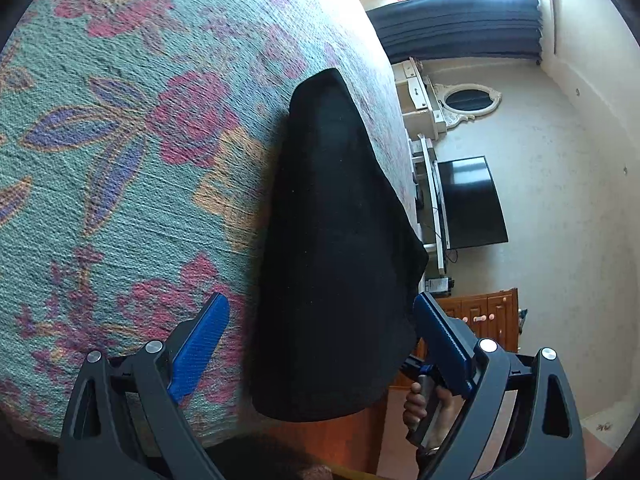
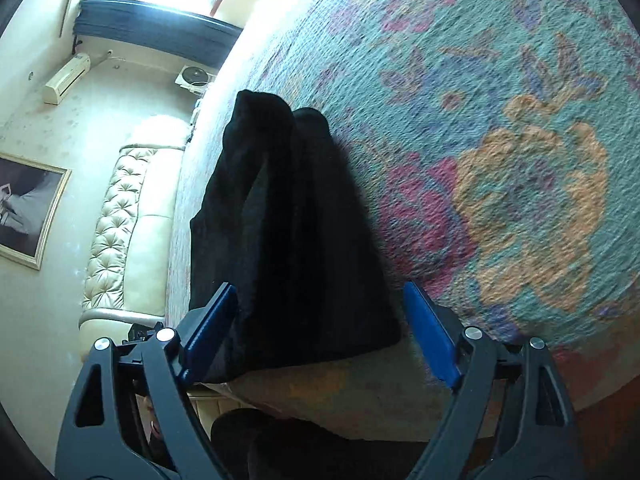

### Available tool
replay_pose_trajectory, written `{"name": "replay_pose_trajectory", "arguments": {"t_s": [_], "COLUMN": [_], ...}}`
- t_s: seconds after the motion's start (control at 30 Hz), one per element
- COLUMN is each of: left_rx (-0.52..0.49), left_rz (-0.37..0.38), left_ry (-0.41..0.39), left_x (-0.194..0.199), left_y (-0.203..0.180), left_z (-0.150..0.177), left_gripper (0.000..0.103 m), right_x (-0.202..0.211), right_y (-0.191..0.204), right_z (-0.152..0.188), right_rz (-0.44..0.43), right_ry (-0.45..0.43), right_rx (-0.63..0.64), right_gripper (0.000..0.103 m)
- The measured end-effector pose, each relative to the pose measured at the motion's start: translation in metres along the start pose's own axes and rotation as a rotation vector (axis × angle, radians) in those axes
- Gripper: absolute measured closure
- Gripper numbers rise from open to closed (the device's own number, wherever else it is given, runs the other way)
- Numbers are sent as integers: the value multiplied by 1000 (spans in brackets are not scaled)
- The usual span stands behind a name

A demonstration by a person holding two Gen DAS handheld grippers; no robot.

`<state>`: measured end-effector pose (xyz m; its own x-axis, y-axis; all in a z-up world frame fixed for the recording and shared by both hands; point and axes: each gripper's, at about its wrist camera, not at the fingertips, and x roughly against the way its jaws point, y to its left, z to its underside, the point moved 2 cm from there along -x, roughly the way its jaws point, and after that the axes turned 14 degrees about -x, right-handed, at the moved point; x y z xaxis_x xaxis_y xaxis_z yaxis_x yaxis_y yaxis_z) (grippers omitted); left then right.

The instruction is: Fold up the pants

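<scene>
The black pants (image 1: 332, 220) lie folded in a long narrow strip on the floral cover (image 1: 120, 160), close to its edge. My left gripper (image 1: 320, 300) is open wide over the near end of the strip; its left finger (image 1: 200, 344) is apart from the cloth and its right finger (image 1: 440, 340) is at the cloth's edge. In the right wrist view the pants (image 2: 288, 208) show two stacked layers with rounded far ends. My right gripper (image 2: 319, 287) is open, with the near end of the pants between its fingers and neither pad pressing.
The cover's edge (image 1: 396, 120) drops off beside the pants. Beyond it stand a television (image 1: 472, 200), a wooden cabinet (image 1: 488, 312) and an oval mirror (image 1: 468, 100). A hand (image 1: 420, 404) holds a gripper handle. On the other side are a cream tufted sofa (image 2: 116, 220) and a framed picture (image 2: 28, 208).
</scene>
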<state>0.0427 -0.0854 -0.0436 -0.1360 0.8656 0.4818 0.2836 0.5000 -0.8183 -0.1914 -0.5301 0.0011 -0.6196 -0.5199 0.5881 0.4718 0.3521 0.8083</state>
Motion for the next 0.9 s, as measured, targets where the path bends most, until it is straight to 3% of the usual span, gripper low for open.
{"name": "replay_pose_trajectory", "arguments": {"t_s": [0.27, 0.33, 0.4, 0.5, 0.6, 0.67, 0.7, 0.73, 0.9], "left_rx": [-46, -49, -44, -46, -66, -109, -140, -151, -96], "left_rz": [38, 43, 51, 82, 84, 41, -26, -41, 26], "left_ry": [25, 30, 30, 53, 108, 157, 190, 198, 177], "left_x": [-23, -27, -28, -31, -35, -38, -41, -42, -40], "left_y": [-10, -9, -9, -10, -10, -14, -13, -11, -3], "left_z": [1, 1, 2, 2, 3, 5, 7, 9, 9], "left_gripper": [11, 11, 11, 11, 11, 22, 43, 45, 62], "right_x": [-12, -12, -9, -6, -5, -4, -4, -4, -7], "right_y": [10, 7, 1, -4, -8, -10, -10, -11, -10], "right_z": [4, 2, 0, -1, -1, -1, -1, -1, 1], "right_rz": [-1, 8, 25, 21, 17, 15, 15, 14, -1], "right_ry": [18, 14, 7, 3, 8, 7, 7, 8, 7], "right_rx": [45, 46, 58, 58, 60, 60, 61, 64, 75], "right_gripper": [14, 18, 32, 44, 45, 45, 45, 45, 45]}}
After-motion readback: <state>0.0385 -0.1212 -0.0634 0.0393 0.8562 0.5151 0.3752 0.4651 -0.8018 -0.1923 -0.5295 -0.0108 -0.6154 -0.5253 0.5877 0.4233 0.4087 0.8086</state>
